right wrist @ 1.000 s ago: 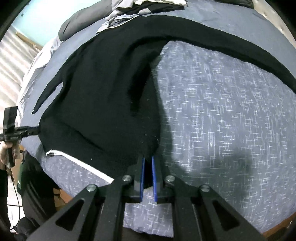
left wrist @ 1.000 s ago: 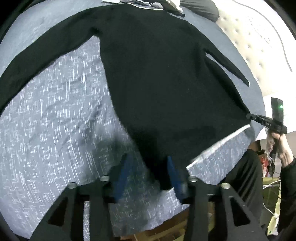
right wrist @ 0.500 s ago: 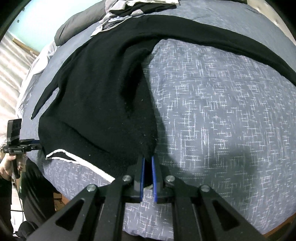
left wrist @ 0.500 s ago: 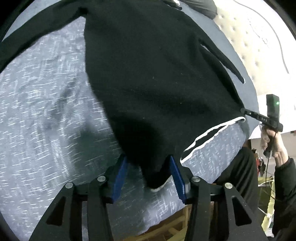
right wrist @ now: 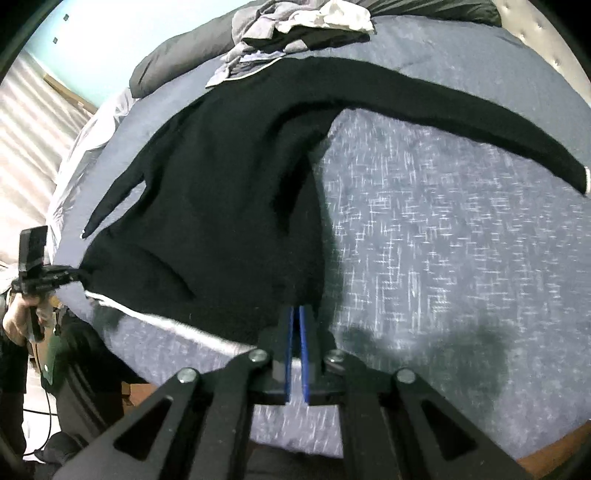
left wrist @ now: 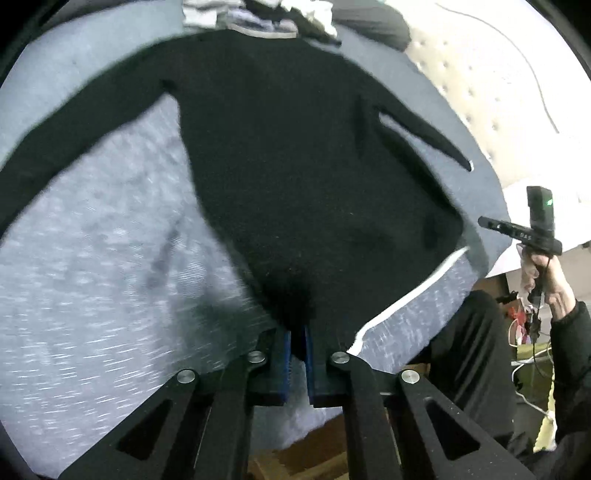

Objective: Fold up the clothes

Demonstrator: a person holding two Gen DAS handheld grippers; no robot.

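A black long-sleeved sweater lies spread on a blue-grey flecked bedspread, sleeves out to both sides. It has a white hem stripe. My left gripper is shut on the sweater's bottom hem corner. My right gripper is shut on the opposite bottom hem corner of the sweater. Each gripper also shows in the other's view: the right one at the right edge, the left one at the left edge.
A pile of grey, black and white clothes lies at the far end of the bed by a dark pillow. A tufted headboard runs along one side. The bed's near edge and wooden floor lie below the grippers.
My left gripper has closed on the sweater's hem corner; it was open around it before. Both grippers have pulled back and up, so more of the sweater and its far sleeves shows.
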